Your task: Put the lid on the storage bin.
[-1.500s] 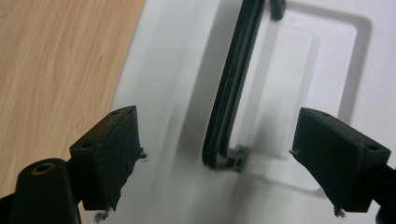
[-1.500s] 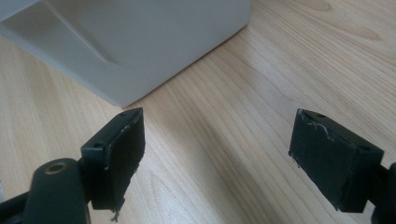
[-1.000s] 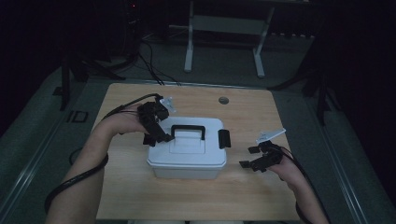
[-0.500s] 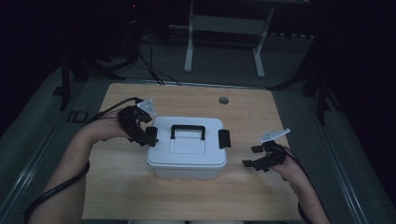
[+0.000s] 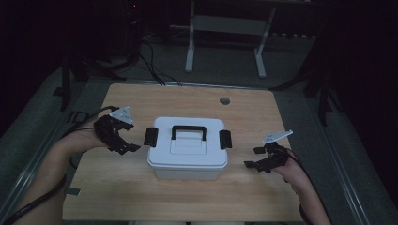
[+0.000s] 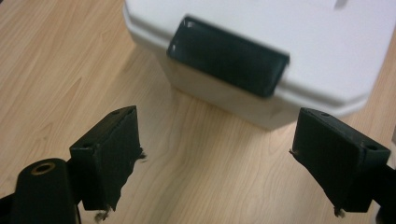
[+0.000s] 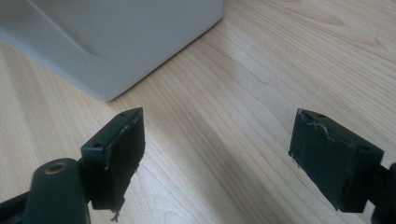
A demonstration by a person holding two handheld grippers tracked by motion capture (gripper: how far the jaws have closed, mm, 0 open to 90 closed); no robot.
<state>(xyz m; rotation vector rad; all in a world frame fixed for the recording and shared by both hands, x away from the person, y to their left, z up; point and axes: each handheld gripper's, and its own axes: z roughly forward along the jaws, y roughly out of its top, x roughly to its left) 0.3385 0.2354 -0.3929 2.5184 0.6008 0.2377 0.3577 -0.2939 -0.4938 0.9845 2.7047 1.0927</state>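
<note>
A: Where is the box (image 5: 187, 147)?

B: It sits mid-table (image 5: 141, 197), lid on, both black latches (image 6: 228, 56) down. I hold my left gripper (image 5: 123, 140) beside the left latch, jaws wide and empty, I think to unclip it. My right gripper (image 5: 260, 159) waits near the right edge, also wide open, holding nothing.

Both forearms reach forward, well apart. The left claw (image 5: 123, 140) points right with its jaws spread wide and empty; the right claw (image 5: 257, 158) points left, likewise agape.
</note>
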